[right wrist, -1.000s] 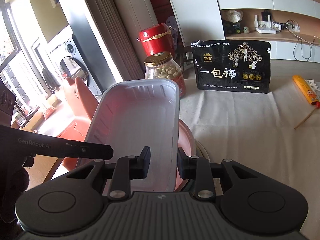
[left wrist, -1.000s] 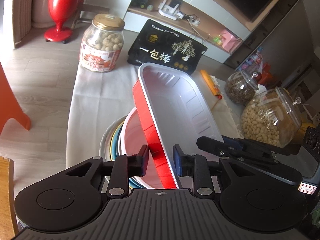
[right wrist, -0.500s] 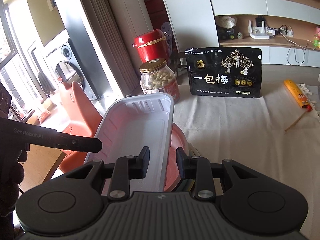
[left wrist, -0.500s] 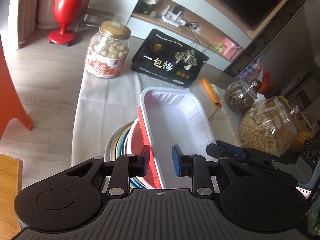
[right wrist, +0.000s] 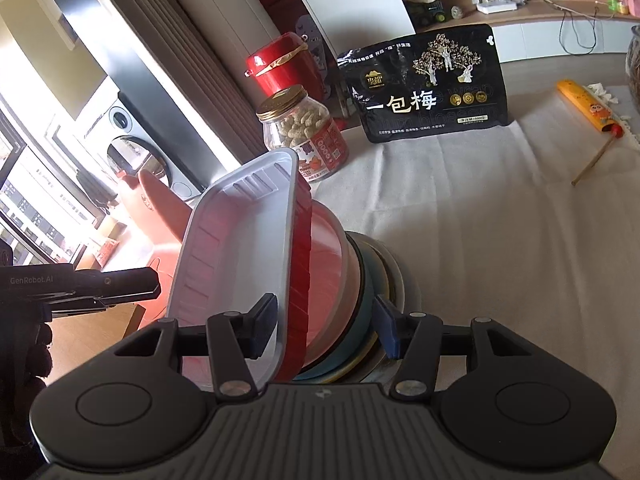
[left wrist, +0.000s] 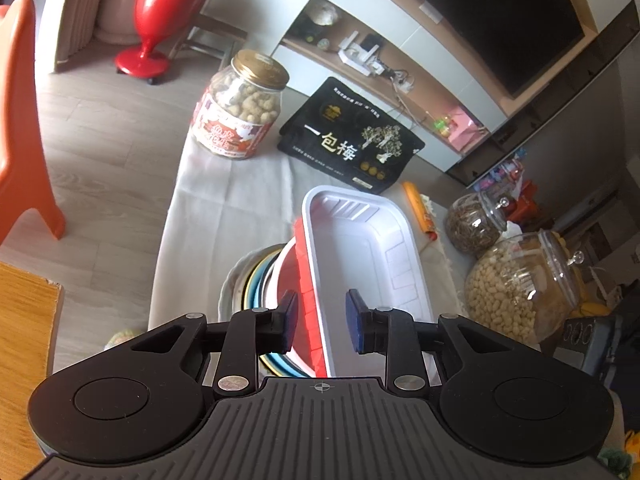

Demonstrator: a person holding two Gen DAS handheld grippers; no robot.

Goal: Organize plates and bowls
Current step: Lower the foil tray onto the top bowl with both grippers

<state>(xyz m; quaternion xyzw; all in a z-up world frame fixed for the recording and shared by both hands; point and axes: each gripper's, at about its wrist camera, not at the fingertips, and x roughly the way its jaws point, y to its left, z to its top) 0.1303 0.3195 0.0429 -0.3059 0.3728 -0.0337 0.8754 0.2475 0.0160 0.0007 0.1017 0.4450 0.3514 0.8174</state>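
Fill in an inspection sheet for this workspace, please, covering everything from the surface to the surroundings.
Surface: table under a white cloth.
Job's things: white tray, red outside, tilted on a red bowl that tops a stack of plates and bowls.
Clutter: peanut jar, black pouch, orange packet, two glass jars.
Grippers: left hand-held gripper grips the tray's left wall. The right hand-held gripper has just been opening; its pads are off, with the tray's right wall and the stack's rim between them.
Cables: wires on the wall shelf only.
Surroundings: red vase, orange chair, television.
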